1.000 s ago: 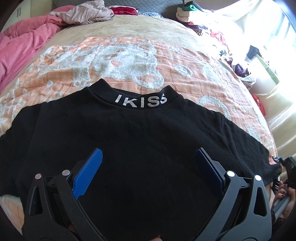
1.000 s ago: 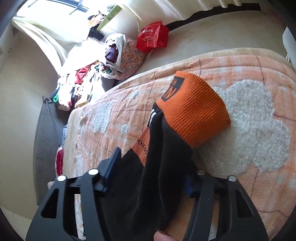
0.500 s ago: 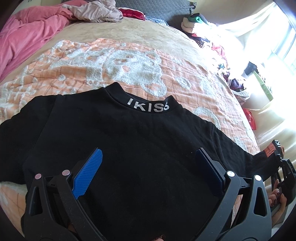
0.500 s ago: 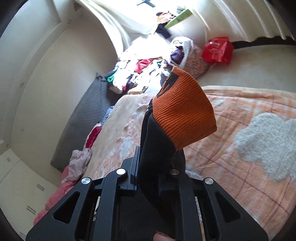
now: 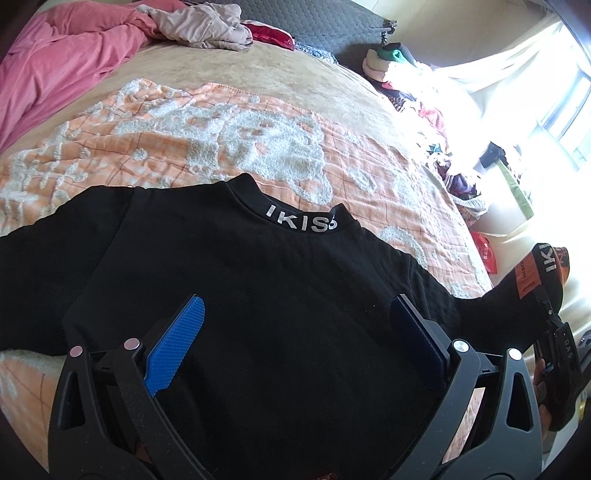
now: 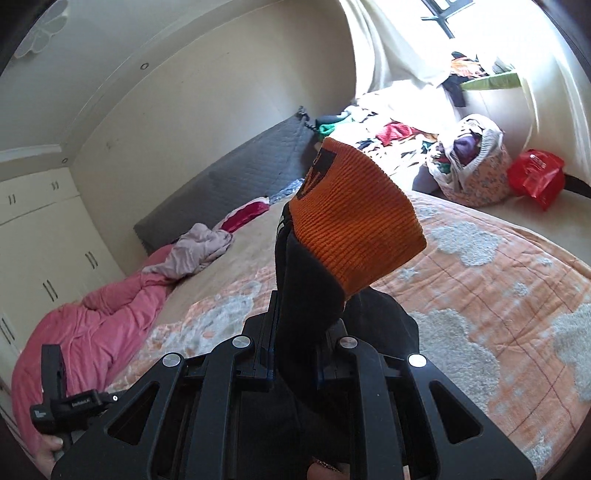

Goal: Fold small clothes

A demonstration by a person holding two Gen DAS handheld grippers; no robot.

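Black shirt lies flat across the bed on the orange blanket, collar toward the headboard, with bare blanket beyond it; left gripper hovers above, fingers wide apart, holding nothing. Right gripper fingers clamp the sleeve, orange cuff lifted past the bed's right edge. Only the right view shows a cloth bag stuffed with clothes.

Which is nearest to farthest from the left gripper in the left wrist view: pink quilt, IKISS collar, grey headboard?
From the left gripper:
1. IKISS collar, just ahead on the black top.
2. Pink quilt, far left on the bed.
3. Grey headboard, at the bed's far end.
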